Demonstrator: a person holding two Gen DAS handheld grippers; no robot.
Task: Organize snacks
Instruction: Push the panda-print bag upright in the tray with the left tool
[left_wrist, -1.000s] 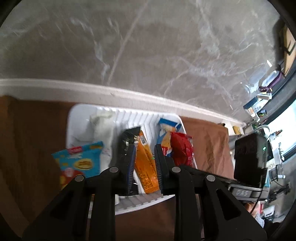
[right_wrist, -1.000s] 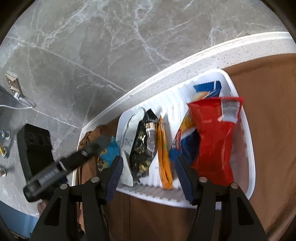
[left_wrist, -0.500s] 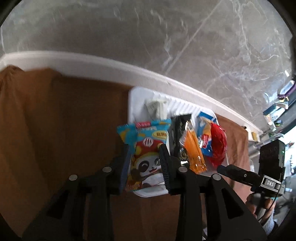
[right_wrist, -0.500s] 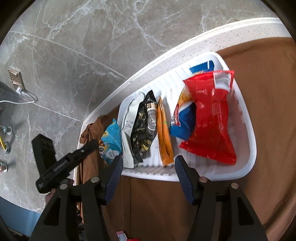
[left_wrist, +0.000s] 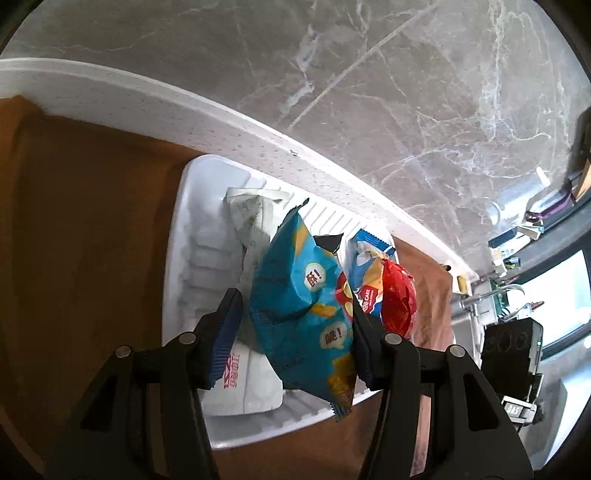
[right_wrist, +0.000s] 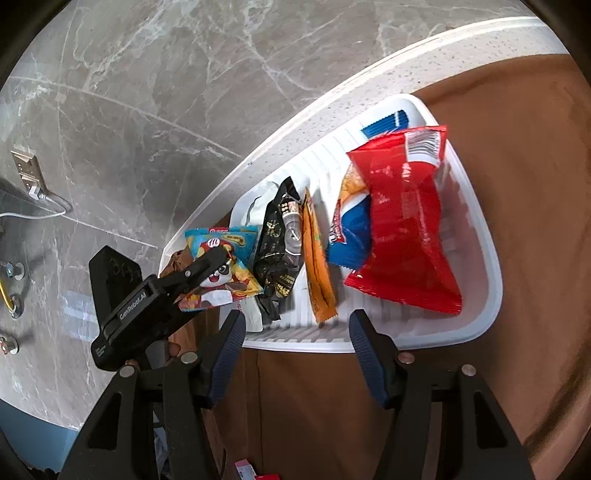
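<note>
Blue foil is what fills your left claw (left_wrist: 295, 328): the blue snack bag (left_wrist: 303, 317) stands between its fingers over the left end of the white tray (left_wrist: 177, 266), above the white packet (left_wrist: 251, 384) lying there. The jaws have just been opening, the left finger stands clear of the bag and the right one looks at most to brush it, so I read this as the release, with the bag going down beside the black packet (right_wrist: 280, 243), the orange packet (right_wrist: 317, 266) and the red bag (right_wrist: 402, 221) already lined up in the tray. Your right claw (right_wrist: 297, 354) hangs spread and empty over the tray's near rim, on the brown tabletop (right_wrist: 535, 184) side. Next, let the left jaws widen, back that claw away without dragging the bag, then see that it sits inside the rim, not leaning over the edge
</note>
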